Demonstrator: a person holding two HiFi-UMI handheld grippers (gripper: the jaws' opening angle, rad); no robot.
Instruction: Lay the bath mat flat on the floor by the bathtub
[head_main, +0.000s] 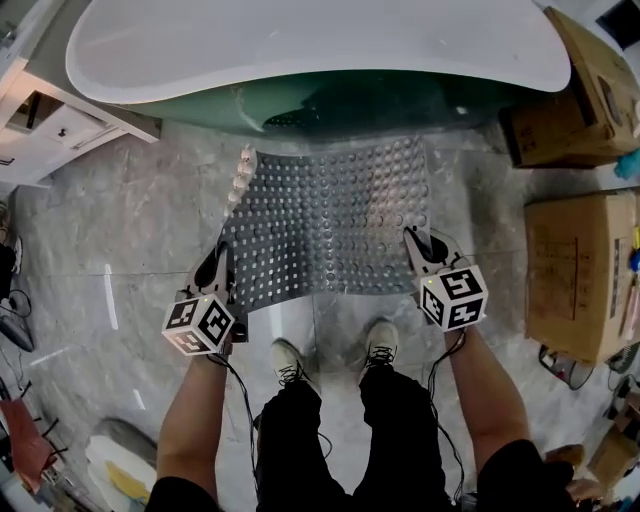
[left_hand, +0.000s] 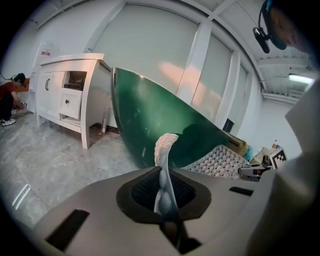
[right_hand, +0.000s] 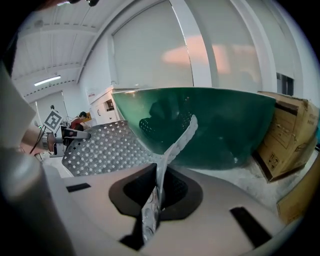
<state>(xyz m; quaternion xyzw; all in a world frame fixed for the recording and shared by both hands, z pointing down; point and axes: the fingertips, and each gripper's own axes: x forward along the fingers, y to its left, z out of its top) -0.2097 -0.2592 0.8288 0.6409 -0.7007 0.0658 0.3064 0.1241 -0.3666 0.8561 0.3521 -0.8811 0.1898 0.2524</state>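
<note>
I have the left gripper (left_hand: 165, 200) clamped on the near left corner of the bath mat (head_main: 335, 215); its jaws are pressed together with only the thin mat edge between them, and a strip of the mat curls upright just past the tips. The right gripper (right_hand: 152, 200) is closed the same way on the near right corner; the mat's edge runs up out of its jaws toward the green side of the bathtub (head_main: 320, 60).

From the head view the mat is stretched between the two grippers, perforated face up, over the marble floor (head_main: 130, 240) directly in front of the tub; its far edge reaches the tub's foot, though I cannot tell whether that edge touches the floor; its far left corner is folded up. My shoes (head_main: 290, 362) stand just behind the near edge, between the grippers. Cardboard boxes (head_main: 575, 270) sit to the right of the mat; a white cabinet (head_main: 60, 120) stands to the left of the tub.
</note>
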